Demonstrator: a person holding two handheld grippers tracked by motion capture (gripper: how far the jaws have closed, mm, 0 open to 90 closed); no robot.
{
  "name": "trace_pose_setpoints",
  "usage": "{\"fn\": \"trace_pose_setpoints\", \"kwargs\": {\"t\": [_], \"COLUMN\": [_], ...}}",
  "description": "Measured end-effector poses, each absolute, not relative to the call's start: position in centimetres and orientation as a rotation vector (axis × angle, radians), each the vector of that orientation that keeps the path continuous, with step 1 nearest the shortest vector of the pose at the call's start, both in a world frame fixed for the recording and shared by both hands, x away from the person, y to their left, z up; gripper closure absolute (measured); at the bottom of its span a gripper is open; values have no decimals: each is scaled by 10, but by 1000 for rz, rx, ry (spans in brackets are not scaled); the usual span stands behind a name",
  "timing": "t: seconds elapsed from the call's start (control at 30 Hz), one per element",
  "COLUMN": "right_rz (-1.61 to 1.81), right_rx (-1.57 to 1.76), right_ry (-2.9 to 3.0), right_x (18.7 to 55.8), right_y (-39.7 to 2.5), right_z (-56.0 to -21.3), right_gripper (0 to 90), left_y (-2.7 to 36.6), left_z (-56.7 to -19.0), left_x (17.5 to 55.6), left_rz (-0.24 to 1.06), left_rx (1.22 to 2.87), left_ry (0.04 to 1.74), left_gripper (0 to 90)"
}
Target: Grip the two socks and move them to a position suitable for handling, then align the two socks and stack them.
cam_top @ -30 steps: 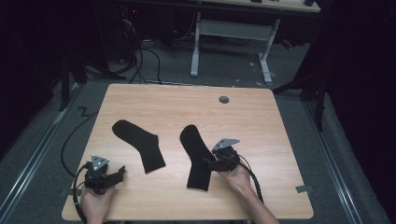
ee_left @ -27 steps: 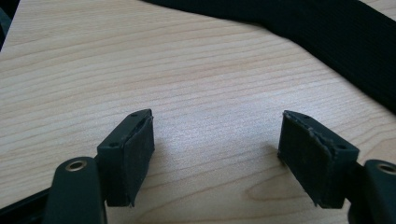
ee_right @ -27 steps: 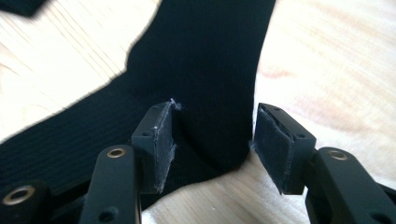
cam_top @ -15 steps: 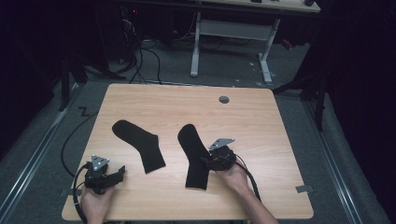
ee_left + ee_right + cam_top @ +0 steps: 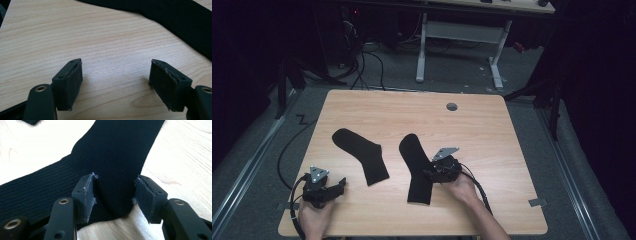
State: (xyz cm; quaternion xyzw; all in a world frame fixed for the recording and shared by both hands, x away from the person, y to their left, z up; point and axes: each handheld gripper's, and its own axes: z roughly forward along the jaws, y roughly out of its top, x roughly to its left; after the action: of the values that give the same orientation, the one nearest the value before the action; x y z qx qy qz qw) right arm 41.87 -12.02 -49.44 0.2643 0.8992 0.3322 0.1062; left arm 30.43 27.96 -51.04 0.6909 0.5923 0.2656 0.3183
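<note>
Since a second ago my right gripper [image 5: 428, 174] has slid the right sock [image 5: 416, 167] a little leftward across the table [image 5: 492, 130], nearer its mate; nothing else has shifted.

Going from the left: my left gripper [image 5: 341, 184] rests near the front left corner, jaws spread wide with bare wood between the pads [image 5: 75, 82] and nothing held. In the left gripper view the left sock's [image 5: 175, 17] ribbed edge crosses the upper right, apart from the jaws. On the table, that left sock [image 5: 362, 152] lies flat, toe toward the far left, cuff toward me, just beyond that gripper.

Next comes the right sock, bent at the heel, its leg running toward me. My right gripper [image 5: 113, 192] sits at that heel bend with a raised fold of cloth between the pads [image 5: 87, 195]; the jaws stand partly apart, closing on the fabric, and whether the pinch is firm I cannot tell.

I judge the sock light, limp and stretchy: it will drape and trail, not slip. A hold at the heel fold drags it well enough; for lifting or pairing I would take the cuff edge, pinching both layers.
</note>
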Motion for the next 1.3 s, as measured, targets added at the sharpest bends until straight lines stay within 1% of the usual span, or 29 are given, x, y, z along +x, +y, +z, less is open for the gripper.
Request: {"fn": "trace_pose_setpoints", "kwargs": {"t": [0.33,0.47,0.5,0.63,0.9,1.07,1.3], "right_rz": [987,1012,1027,1125,1052,983,923], "right_rx": [773,819,835,912,1151,1263,1336], "right_ry": [2652,2627,2615,2504,2322,2200,2112], "right_x": [412,412,411,402,389,378,372], "right_y": [-122,-126,-129,-149,-208,-242,-272], "right_z": [-495,-495,-495,-491,-499,-503,-505], "right_gripper": [477,448,452,483,508,502,466], "left_y": [280,280,280,280,280,280,280], "left_z": [-510,-510,-510,-510,-510,-510,-510], "left_x": [304,304,304,304,305,305,308], "left_rz": [698,698,698,698,698,699,681], "left_rx": [1817,1817,1817,1817,1819,1816,1831], "left_ry": [1558,1558,1558,1558,1555,1555,1529], "left_gripper": [272,273,273,273,273,286,265]}}
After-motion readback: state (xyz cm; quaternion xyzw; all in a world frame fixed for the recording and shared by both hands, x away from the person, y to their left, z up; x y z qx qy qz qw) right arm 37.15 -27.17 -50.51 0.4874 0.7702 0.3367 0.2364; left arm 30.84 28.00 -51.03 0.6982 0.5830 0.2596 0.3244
